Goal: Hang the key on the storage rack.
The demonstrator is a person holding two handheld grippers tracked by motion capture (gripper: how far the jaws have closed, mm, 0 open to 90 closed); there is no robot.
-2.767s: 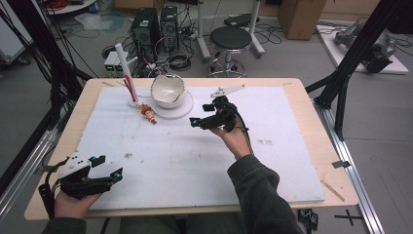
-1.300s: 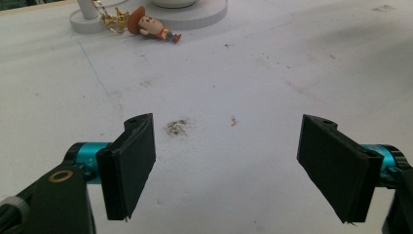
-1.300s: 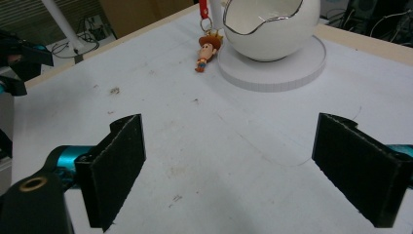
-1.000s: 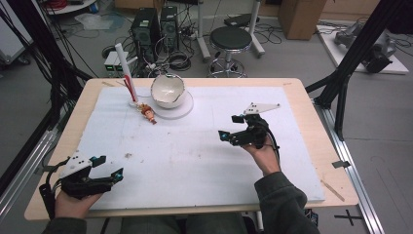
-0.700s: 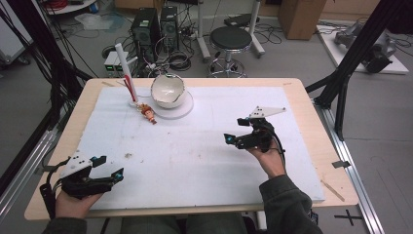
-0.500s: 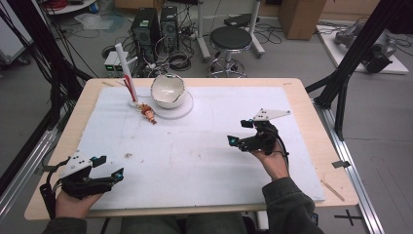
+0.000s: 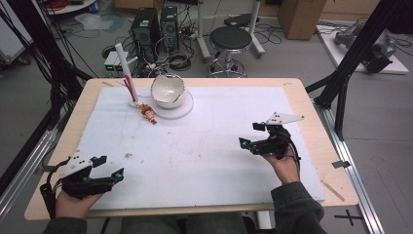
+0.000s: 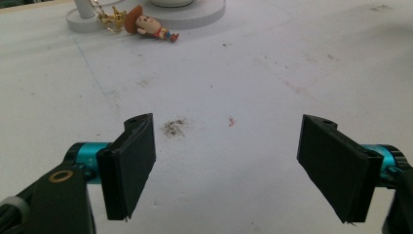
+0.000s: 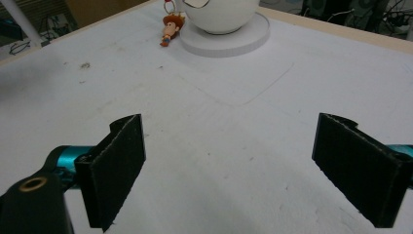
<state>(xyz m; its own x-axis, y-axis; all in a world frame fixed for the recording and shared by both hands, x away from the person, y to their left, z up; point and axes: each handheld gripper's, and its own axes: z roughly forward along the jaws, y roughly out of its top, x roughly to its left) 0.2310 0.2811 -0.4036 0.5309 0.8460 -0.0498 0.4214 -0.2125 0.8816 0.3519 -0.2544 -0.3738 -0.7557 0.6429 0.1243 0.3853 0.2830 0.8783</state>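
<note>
Both grippers, left (image 7: pixel 108 167) and right (image 7: pixel 252 134), jaws wide, empty, parked apart; small cowboy-figure keychain (image 7: pixel 148 113) lies free beside white bowl (image 7: pixel 168 90).

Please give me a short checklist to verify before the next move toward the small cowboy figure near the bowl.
1. Left tongs open, nothing between the jaws: ok.
2. Right tongs open, nothing between the jaws: ok.
3. Cowboy figure keychain lies flat on the white mat, free to grasp: ok.
4. Path across the mat from either tongs to the figure is free of objects: ok.
5. Keychain ring free of the white stand base: cannot tell.
6. White bowl sits on its round base close beside the figure, collision risk: not ok.
</note>
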